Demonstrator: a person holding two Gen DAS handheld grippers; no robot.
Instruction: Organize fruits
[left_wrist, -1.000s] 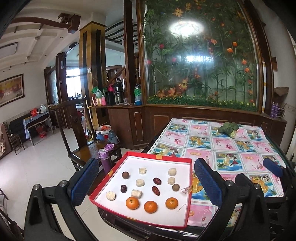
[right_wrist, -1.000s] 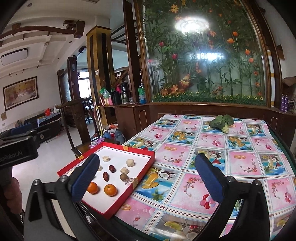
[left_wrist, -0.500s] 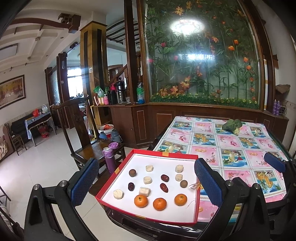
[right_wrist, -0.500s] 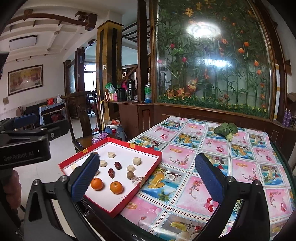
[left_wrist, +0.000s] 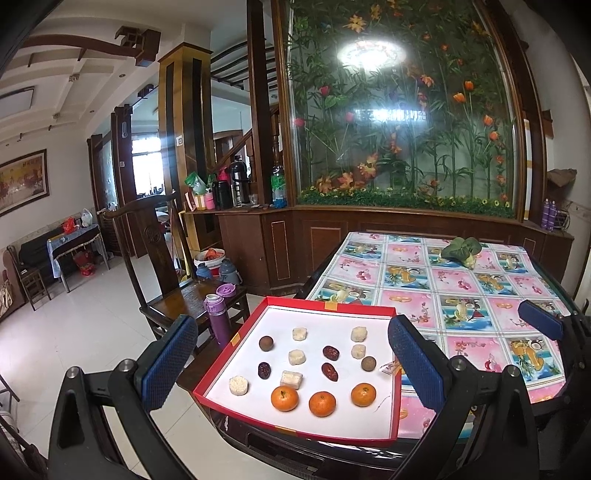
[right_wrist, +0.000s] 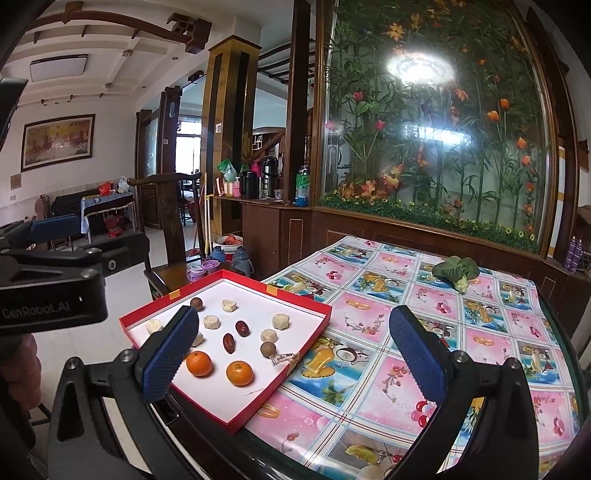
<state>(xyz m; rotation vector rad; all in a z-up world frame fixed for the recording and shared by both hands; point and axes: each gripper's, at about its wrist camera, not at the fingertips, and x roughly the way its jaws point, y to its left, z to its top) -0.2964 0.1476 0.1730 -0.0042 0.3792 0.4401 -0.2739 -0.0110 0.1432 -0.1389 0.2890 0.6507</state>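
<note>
A red tray (left_wrist: 325, 308) with a white floor sits at the table's near left corner; it also shows in the right wrist view (right_wrist: 295, 295). On it lie three oranges (left_wrist: 322, 403), red dates (left_wrist: 330, 371), brown round fruits (left_wrist: 266, 343) and several pale peeled fruits (left_wrist: 297, 356). My left gripper (left_wrist: 291, 367) is open and empty, held back from the tray above the table's edge. My right gripper (right_wrist: 293, 356) is open and empty, to the right of the tray. The left gripper's body (right_wrist: 51, 291) shows at the left of the right wrist view.
The table carries a flowered cloth (left_wrist: 461, 291). A green leafy vegetable (left_wrist: 460, 251) lies at its far side. A small wrapped item (left_wrist: 389, 367) lies by the tray's right rim. A wooden chair (left_wrist: 184, 295) with a purple bottle (left_wrist: 218, 317) stands left of the table.
Both grippers have drawn back and risen a little, so the tray looks slightly farther off. Both stay open. Nothing on the tray has moved.
</note>
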